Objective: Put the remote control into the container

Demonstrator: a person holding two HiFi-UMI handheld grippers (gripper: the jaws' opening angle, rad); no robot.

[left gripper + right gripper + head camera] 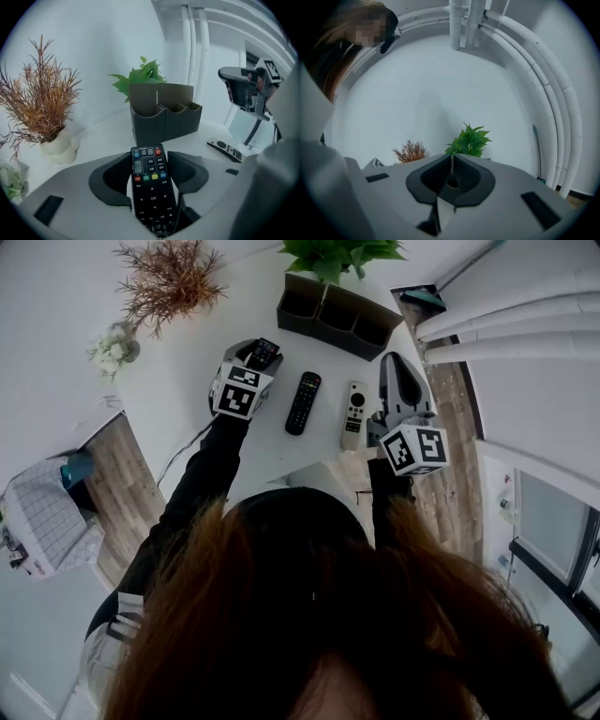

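My left gripper (247,367) is shut on a black remote control (263,352) and holds it over the white table. In the left gripper view this remote (150,180) lies lengthwise between the jaws, buttons up, pointing at the dark grey container (164,117) with three compartments a little ahead. The container (337,315) stands at the table's far edge. A second black remote (303,402) and a light grey remote (353,414) lie side by side on the table. My right gripper (399,367) hovers to their right, shut and empty, its tips (451,161) tilted up toward the wall.
A green plant (339,254) stands behind the container, a dried reddish plant (169,277) in a white pot at the back left, and small white flowers (112,348) near the left edge. White pipes (525,324) run along the right. Wood floor shows beside the table.
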